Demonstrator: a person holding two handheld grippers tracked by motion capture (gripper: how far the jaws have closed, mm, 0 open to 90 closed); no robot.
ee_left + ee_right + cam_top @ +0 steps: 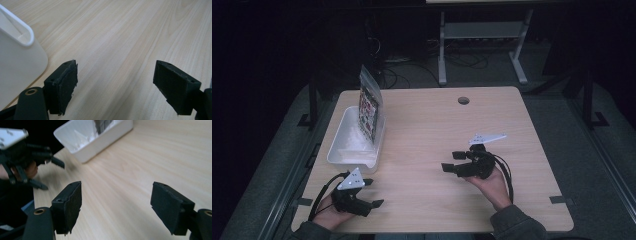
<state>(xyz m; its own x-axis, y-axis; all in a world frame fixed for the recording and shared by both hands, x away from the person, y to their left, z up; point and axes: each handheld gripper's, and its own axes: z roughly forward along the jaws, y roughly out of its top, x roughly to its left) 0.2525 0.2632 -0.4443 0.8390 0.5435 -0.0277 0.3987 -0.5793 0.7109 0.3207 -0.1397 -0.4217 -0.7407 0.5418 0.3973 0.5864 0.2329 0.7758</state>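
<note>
A white tub (343, 145) stands at the table's left side, with a clear plastic bag (370, 107) of colourful contents upright in it. My left gripper (373, 193) rests near the front left corner, just in front of the tub, and is open with nothing between its jaws. In the left gripper view the left gripper (115, 82) has bare wood between its pads, and the tub (20, 62) sits at the left. My right gripper (452, 161) is at the front right, pointing left, open and empty. The right gripper view shows the right gripper (116, 205), the tub (100, 142) and the left gripper (52, 175) farther off.
The wooden table (437, 125) has a round cable hole (463, 100) near its far edge. Beyond it stand a grey desk frame (482, 40) and cables on the dark floor. Metal brackets sit at the table's sides.
</note>
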